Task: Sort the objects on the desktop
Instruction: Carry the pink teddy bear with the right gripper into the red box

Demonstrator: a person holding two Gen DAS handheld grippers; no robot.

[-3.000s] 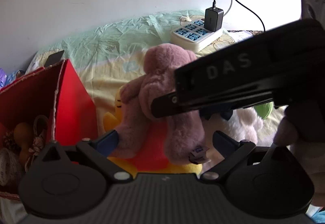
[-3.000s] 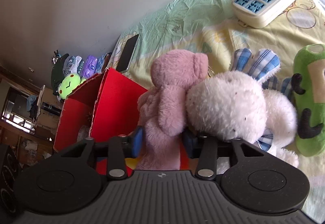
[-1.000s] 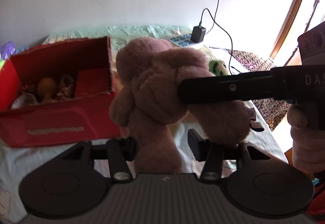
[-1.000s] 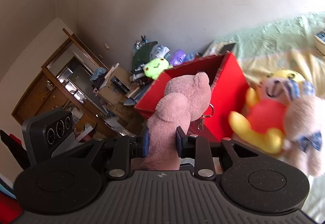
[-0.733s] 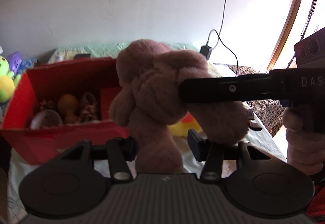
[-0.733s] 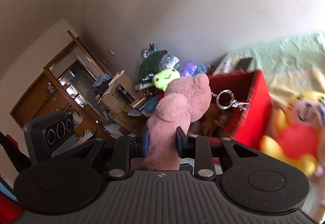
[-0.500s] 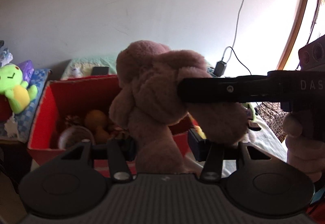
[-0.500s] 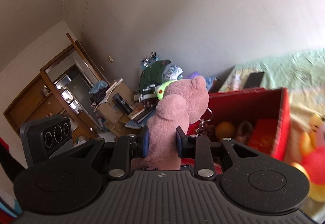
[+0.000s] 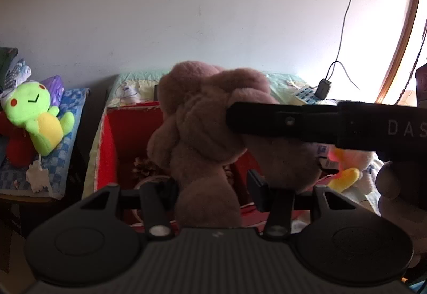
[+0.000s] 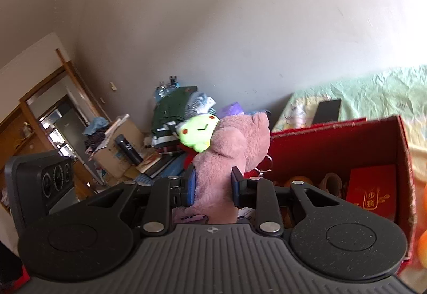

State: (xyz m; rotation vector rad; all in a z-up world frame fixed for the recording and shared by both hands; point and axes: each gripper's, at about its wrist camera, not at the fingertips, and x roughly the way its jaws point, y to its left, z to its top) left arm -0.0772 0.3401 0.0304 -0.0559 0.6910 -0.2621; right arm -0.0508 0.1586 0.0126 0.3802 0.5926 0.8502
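We hold the pink plush toy (image 9: 202, 131) in the air, above and in front of the red box (image 10: 381, 134), which stands open on the bed (image 10: 373, 91). Both claws grip it.

**Risks**
- The toy is soft and compresses under the pads. We judge that either grip could slip if the two claws pull apart or twist against each other.
- The right claw (image 10: 213, 184) pinches a narrow limb only. If the left claw lets go first, the body may swing and catch on the box wall.
- A metal key ring (image 10: 263, 164) hangs from the toy beside the right claw. It could snag on the box rim during lowering.
- The box already contains a small red packet (image 10: 371, 190) and other items. A drop from height may leave the toy perched on the rim or spilling over it.
- A green plush frog (image 9: 37, 118) lies on a side shelf left of the box; a release too far left could miss the box on that side.

**Pose**
- The left claw (image 9: 210, 187) points level toward the box, its jaws pressed in on the lower part of the toy.
- The right claw reaches in from the right side, crossing the left wrist view as a horizontal black bar, jaws closed on the limb.
- The right hand (image 9: 397, 187) shows at the edge, wrapped around the handle.
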